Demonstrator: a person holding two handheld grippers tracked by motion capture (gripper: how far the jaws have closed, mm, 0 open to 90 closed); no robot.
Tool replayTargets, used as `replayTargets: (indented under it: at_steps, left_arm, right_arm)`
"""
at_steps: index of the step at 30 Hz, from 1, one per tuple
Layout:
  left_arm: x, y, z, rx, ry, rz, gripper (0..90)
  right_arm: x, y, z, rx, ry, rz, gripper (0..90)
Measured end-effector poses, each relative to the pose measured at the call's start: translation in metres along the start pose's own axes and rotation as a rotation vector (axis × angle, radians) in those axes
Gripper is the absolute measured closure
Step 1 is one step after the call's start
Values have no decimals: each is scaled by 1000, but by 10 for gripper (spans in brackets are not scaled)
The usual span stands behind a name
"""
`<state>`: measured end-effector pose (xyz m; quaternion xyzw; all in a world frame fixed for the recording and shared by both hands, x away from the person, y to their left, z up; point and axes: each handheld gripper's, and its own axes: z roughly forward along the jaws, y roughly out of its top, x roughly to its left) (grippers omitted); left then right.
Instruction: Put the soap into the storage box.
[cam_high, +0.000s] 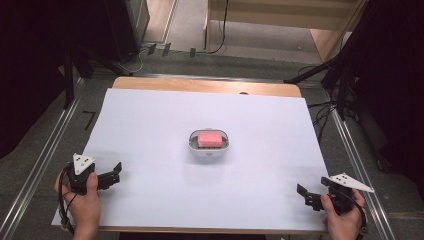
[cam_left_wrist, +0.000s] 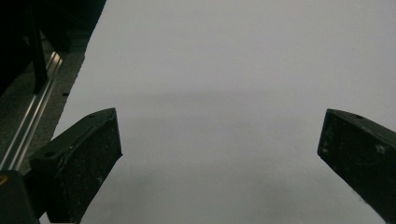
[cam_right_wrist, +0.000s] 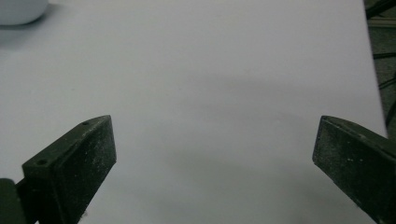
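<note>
You are holding your left gripper (cam_high: 116, 174) low near the front left corner of the table (cam_high: 200, 86), your left hand (cam_high: 82, 192) wrapped around its body and its jaws pointing across the white sheet (cam_high: 150, 125). In the left gripper view those jaws are standing wide apart with nothing between them. You are keeping your right gripper (cam_high: 303, 194) near the front right corner, your right hand (cam_high: 340, 212) behind it, jaws aimed inward toward the middle; in the right gripper view they are also spread wide and gripping nothing. Well apart from both grippers, one white dish (cam_high: 209, 149) is sitting at the middle of the sheet, and one pink block (cam_high: 209, 139) is lying inside it. You are working with two grippers, one dish, one block
</note>
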<state>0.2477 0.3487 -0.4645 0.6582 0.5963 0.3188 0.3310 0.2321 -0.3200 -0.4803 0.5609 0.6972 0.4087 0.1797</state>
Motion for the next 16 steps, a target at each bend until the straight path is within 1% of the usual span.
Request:
replayTargets:
  at_steps: [2,4,7,9,12,16]
  left_arm:
    - [0,0,0,-4,3,2,0]
    - [0,0,0,-5,4,2,0]
    - [-1,0,0,-3,6,3,0]
    - [-1,0,0,-5,7,3,0]
    - [-1,0,1,-6,7,7,0]
    - [-1,0,1,-3,8,10,0]
  right_arm:
    - [-4,-3,-3,-4,-25,8,0]
    - [-10,-6,-5,-26,-39,38,10]
    - [-16,-10,-6,-70,-51,89,66]
    - [-17,-11,-4,-71,-62,94,68]
    - [-15,-11,-3,-67,-77,73,68]
    - [-15,-12,-2,-63,-86,73,69]
